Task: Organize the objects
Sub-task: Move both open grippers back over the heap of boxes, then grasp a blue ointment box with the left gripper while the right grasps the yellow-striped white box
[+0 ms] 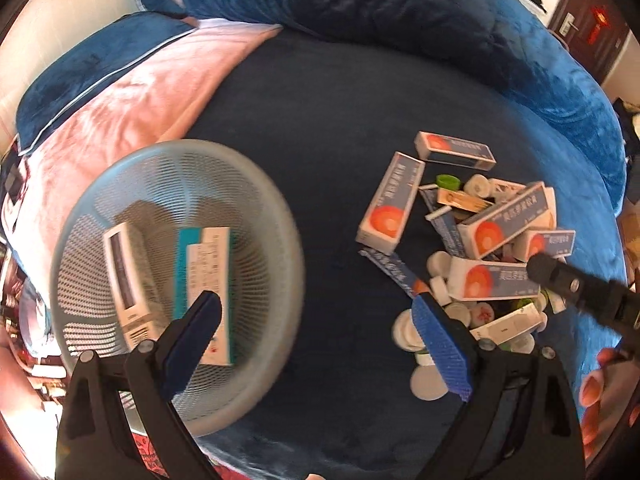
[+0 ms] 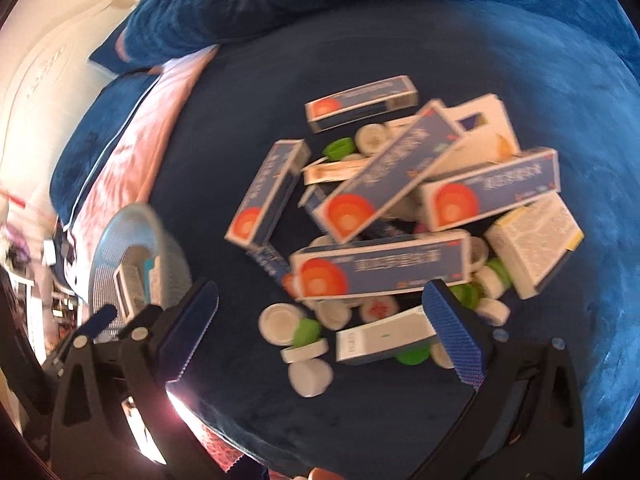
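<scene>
left gripper (image 1: 316,344): jaws wide, empty, over basket (image 1: 276,216) already holding boxes
right gripper (image 2: 320,332): jaws wide, empty, above pile (image 2: 384,216) on bed (image 2: 240,100), likely picking next box

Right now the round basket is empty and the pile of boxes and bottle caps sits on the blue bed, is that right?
Not quite. The round basket is not empty: the left wrist view shows boxes lying inside it, a white box and a teal and white one. The rest is right: the pile of boxes and bottle caps sits on the blue bed.
</scene>
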Demonstrator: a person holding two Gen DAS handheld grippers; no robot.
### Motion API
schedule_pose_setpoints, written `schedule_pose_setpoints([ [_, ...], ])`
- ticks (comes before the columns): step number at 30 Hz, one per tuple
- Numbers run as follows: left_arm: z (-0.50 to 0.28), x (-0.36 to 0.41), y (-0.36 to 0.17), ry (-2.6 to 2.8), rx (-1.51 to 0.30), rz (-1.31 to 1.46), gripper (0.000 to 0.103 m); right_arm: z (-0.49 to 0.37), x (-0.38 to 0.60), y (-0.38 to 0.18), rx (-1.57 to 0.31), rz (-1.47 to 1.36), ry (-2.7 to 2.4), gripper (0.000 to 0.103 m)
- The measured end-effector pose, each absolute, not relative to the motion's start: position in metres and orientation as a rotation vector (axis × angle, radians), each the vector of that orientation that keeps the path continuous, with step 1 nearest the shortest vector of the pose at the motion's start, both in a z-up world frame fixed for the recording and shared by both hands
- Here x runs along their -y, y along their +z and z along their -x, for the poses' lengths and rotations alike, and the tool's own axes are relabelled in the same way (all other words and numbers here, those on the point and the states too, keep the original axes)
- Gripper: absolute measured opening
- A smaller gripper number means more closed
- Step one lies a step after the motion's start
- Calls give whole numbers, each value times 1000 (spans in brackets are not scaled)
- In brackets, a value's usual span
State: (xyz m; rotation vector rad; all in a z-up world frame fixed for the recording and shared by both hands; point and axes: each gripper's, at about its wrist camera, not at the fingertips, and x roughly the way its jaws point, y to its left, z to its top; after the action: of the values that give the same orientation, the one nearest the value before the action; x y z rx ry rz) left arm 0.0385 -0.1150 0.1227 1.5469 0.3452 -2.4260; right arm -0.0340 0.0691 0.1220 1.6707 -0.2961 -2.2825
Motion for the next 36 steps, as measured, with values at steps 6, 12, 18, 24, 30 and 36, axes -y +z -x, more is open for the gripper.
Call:
schedule_pose_setpoints([
  [6,-1,68,124,-2551,-219,-1602,97,48,-118,119,480,-1743,-2362,103],
  [12,53,11,121,-2693,20,-1682,97,56,-171,106,695,-1841,-2437,103],
  [18,90,-29,101,-2737,199,-1749,97,60,-205,99,807,-1875,-2468,103],
  [24,115,-54,74,-2703,399,-1857,90,65,-227,90,852,-1907,-2468,103],
  [30,118,-58,67,-2751,373,-1902,49,68,-232,78,887,-1954,-2434,103],
  [36,105,-44,77,-2775,167,-1830,42,69,-227,66,883,-2039,-2425,103],
])
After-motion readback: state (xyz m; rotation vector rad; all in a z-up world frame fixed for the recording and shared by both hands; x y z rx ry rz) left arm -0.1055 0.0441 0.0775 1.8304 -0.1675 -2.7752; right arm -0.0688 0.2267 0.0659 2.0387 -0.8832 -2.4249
